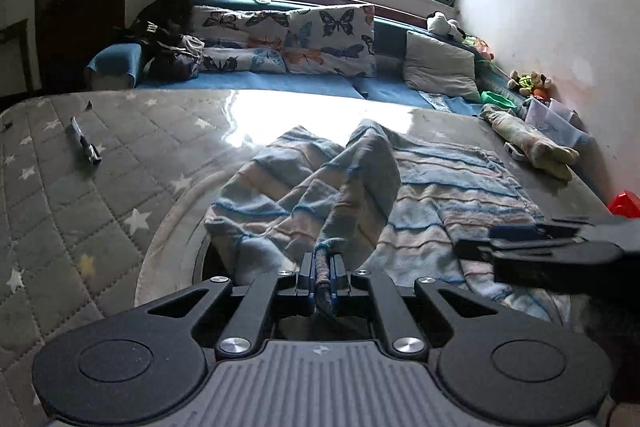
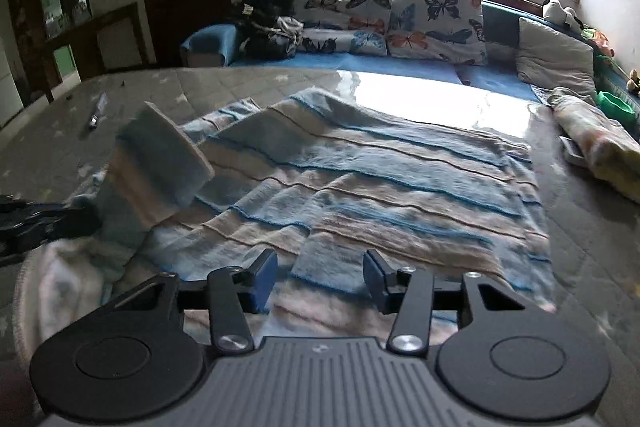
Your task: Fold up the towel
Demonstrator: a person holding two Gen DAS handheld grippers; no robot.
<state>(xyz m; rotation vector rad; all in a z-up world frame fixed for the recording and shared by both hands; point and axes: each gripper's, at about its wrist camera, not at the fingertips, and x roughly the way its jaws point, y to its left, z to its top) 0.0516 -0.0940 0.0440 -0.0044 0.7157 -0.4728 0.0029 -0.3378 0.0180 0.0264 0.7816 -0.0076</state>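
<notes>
Left wrist view: left gripper point(image 1: 323, 269) fingers pinch the striped towel point(image 1: 440, 179) corner, lifting it to fold (right gripper point(image 2: 320, 277) fingers gape empty above the mattress point(image 1: 80, 187)).

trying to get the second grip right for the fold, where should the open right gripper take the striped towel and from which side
Judging from the pose, take the striped towel at its near edge, just ahead of the right gripper, coming in low from the near side. That hem lies flat and free on the mattress, level with the corner that the left gripper has pinched and lifted.
</notes>
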